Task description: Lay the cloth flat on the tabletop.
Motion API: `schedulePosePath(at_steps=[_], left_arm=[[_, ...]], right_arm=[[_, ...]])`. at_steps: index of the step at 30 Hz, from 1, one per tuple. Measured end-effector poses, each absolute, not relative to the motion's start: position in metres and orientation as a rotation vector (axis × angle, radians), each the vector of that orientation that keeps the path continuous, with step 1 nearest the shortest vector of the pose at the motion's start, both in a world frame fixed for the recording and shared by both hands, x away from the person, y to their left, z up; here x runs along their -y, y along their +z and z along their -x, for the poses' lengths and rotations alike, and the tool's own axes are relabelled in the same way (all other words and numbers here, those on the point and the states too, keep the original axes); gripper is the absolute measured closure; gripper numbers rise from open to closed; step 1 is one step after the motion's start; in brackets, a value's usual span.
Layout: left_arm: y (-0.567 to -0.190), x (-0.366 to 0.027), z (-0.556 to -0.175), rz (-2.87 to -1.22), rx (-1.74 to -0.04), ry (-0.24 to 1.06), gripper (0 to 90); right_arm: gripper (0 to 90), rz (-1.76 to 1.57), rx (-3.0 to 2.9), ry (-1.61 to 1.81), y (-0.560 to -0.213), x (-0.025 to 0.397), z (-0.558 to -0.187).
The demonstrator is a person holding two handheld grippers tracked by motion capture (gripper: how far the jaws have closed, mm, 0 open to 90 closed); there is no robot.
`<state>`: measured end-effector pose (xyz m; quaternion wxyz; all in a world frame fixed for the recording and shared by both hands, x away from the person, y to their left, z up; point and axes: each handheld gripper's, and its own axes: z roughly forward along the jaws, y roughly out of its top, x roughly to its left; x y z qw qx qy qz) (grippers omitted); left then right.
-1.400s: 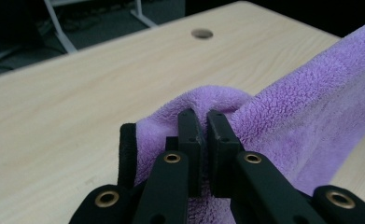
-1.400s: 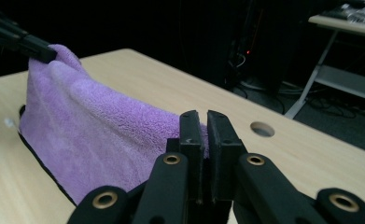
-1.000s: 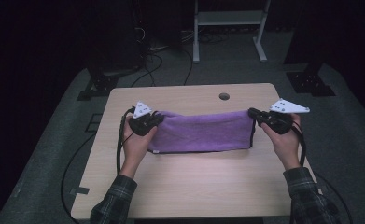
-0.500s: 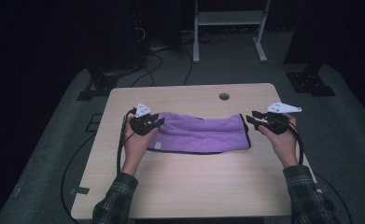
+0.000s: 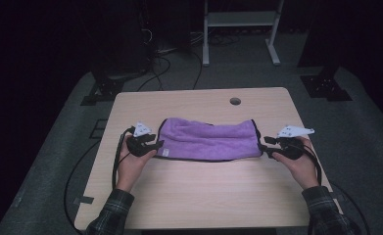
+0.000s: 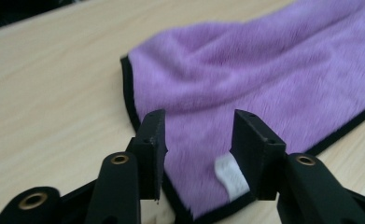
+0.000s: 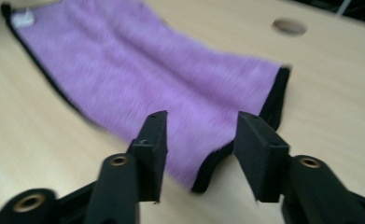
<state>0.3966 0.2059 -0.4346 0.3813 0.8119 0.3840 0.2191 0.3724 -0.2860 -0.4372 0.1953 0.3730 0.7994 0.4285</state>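
Since the purple towel (image 5: pixel 208 140) lies folded into a long band across the table (image 5: pixel 199 196), one fold is judged done. Both the left gripper (image 6: pixel 196 140) and right gripper (image 7: pixel 199 140) are spread at its ends, nothing pinched; further folding may remain.

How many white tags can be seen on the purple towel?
1. The white tag sits at the purple towel corner by the open left gripper, on the black-trimmed edge. Folded layers could hide another.
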Motion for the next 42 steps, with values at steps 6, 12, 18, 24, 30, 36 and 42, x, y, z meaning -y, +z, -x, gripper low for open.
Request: schedulePosePath(at_steps=[6,12,18,24,30,36,42], left_arm=[[-0.448,-0.215,-0.390,-2.102,-0.994,0.538,44.0],[-0.458,-0.213,-0.389,-2.157,-0.972,0.521,39.2],[-0.468,-0.210,-0.392,-2.222,-0.978,0.500,37.9],[-0.471,-0.210,-0.394,-2.200,-0.995,0.430,43.2],[-0.469,-0.212,-0.392,-2.193,-1.011,0.430,68.0],[-0.464,-0.203,-0.388,-2.227,-1.025,0.447,84.0],[-0.448,-0.208,-0.383,-2.144,-1.007,0.443,84.5]], right_arm=[[45.9,-1.078,-2.314,1.164,-0.455,0.291,-0.363],[43.9,-1.109,-2.369,1.112,-0.471,0.292,-0.366],[45.3,-1.101,-2.404,1.103,-0.478,0.284,-0.372],[60.1,-1.104,-2.401,1.110,-0.480,0.281,-0.377],[79.6,-1.124,-2.401,1.107,-0.478,0.280,-0.377],[82.4,-1.101,-2.385,1.102,-0.469,0.277,-0.375],[82.8,-1.083,-2.353,1.125,-0.457,0.280,-0.371]])
